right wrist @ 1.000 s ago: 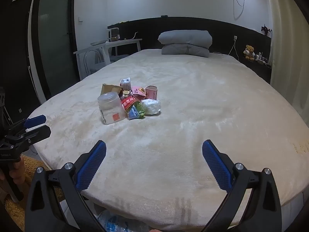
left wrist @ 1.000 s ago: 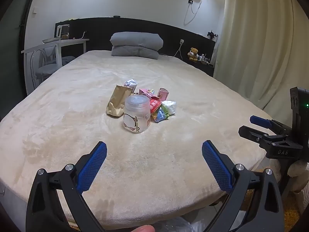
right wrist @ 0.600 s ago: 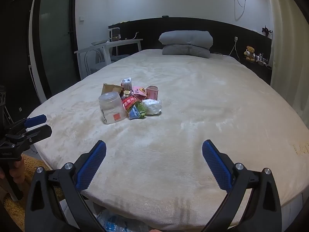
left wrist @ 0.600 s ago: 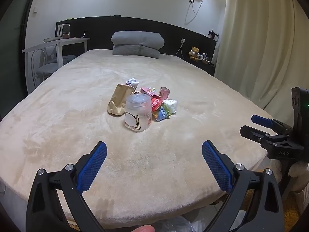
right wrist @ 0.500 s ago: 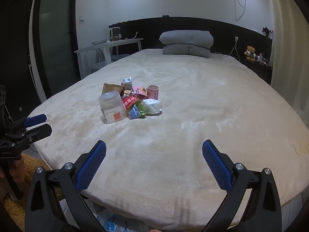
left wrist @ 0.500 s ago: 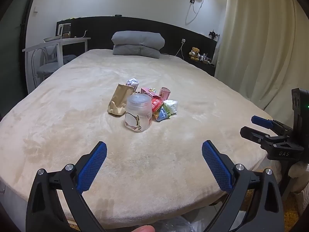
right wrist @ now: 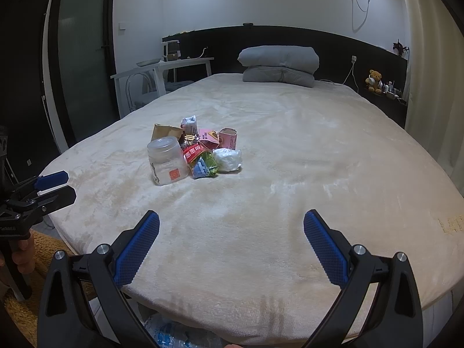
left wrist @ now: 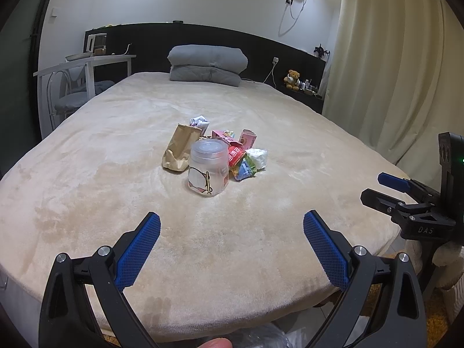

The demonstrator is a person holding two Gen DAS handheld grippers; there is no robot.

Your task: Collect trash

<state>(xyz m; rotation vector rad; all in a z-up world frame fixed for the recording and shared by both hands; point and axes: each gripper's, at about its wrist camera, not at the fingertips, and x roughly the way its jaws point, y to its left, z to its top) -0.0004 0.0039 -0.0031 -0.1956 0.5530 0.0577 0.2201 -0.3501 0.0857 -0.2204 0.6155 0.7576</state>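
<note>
Both the left gripper (left wrist: 232, 246) and right gripper (right wrist: 232, 243) gape wide, empty; near the trash pile (right wrist: 208, 150), a lidded jar (left wrist: 207, 171) looks empty

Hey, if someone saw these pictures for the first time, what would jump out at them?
A small heap of trash in the middle of the beige bed, with a frosted plastic jar at its near edge. Both grippers, left and right, are wide open at the foot of the bed.

Beige bed (left wrist: 87, 203); trash pile (left wrist: 214, 156), pillow (left wrist: 207, 65)
</note>
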